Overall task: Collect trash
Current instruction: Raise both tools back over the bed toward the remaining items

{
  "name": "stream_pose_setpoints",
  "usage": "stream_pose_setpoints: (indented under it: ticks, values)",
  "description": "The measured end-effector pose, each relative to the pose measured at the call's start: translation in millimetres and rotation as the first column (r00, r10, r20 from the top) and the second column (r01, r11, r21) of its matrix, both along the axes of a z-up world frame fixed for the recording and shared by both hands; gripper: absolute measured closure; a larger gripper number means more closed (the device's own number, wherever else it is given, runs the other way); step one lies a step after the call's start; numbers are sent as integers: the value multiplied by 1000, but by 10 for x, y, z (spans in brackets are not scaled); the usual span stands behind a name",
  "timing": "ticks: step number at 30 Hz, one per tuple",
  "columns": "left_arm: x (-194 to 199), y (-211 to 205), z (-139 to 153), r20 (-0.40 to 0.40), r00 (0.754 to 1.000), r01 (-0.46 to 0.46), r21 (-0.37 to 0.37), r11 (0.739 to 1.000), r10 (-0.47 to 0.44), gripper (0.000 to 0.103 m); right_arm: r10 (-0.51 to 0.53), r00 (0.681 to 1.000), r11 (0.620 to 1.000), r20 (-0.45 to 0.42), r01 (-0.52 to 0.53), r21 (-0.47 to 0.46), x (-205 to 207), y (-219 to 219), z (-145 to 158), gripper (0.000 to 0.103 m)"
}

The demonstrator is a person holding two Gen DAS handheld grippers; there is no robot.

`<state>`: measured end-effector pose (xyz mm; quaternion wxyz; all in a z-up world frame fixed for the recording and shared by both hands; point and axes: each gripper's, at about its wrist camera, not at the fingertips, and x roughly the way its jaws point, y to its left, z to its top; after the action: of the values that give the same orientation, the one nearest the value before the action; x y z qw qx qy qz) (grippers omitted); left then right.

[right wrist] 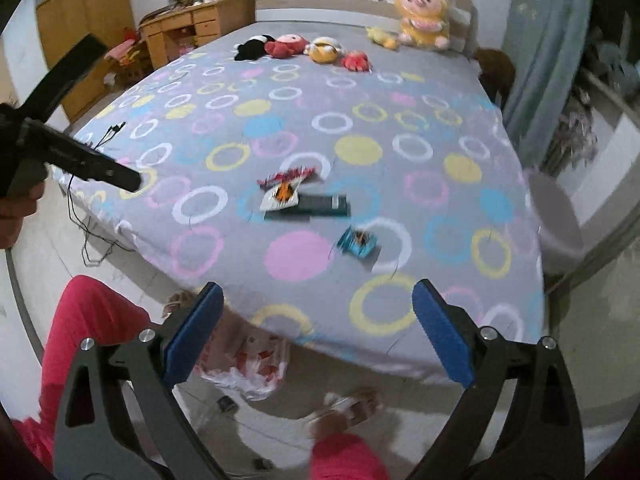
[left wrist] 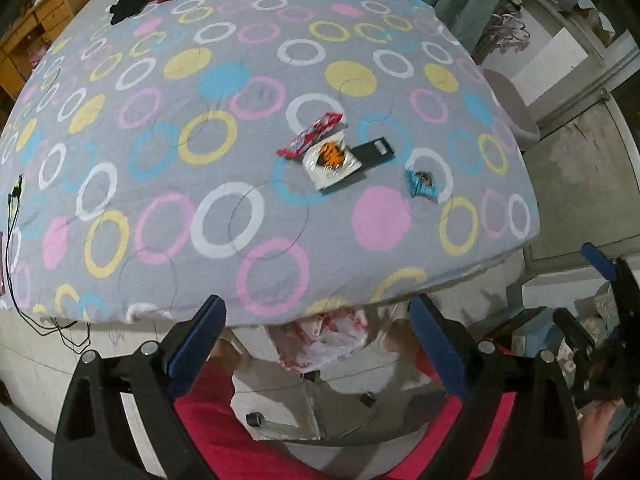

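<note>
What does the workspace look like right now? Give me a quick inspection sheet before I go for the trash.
Surface: bed under a grey sheet printed with coloured rings and dots.
Job's things: red wrapper, white packet with orange print, dark flat packet bunched together mid-bed; blue wrapper lies apart from them, nearer the bed's edge. Red-and-white plastic bag on the floor at the bed's foot.
Clutter: plush toys near the headboard.
Grippers: left gripper and right gripper both open, jaws wide, nothing between them, above the floor short of the bed.
Cables: black cable trailing off the bed's edge to the floor.
Surroundings: wooden desk, curtain.
</note>
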<state>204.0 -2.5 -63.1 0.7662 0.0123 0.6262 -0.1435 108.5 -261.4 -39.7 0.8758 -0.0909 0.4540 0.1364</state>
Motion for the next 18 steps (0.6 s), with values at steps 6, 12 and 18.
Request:
stream_pose_setpoints:
  ticks: [6, 12, 18]
  values:
    - [391, -306, -48, -29, 1000, -2, 9, 1000, 3, 12, 110, 994, 993, 10, -109, -36, 385, 3, 160, 10]
    - [813, -491, -351, -79, 996, -43, 11, 999, 44, 12, 143, 990, 987, 6, -142, -69, 849, -109, 61, 10]
    - [1089, -594, -790, -148, 986, -80, 2, 997, 79, 12, 193, 980, 974, -51, -197, -109, 1226, -154, -231, 10]
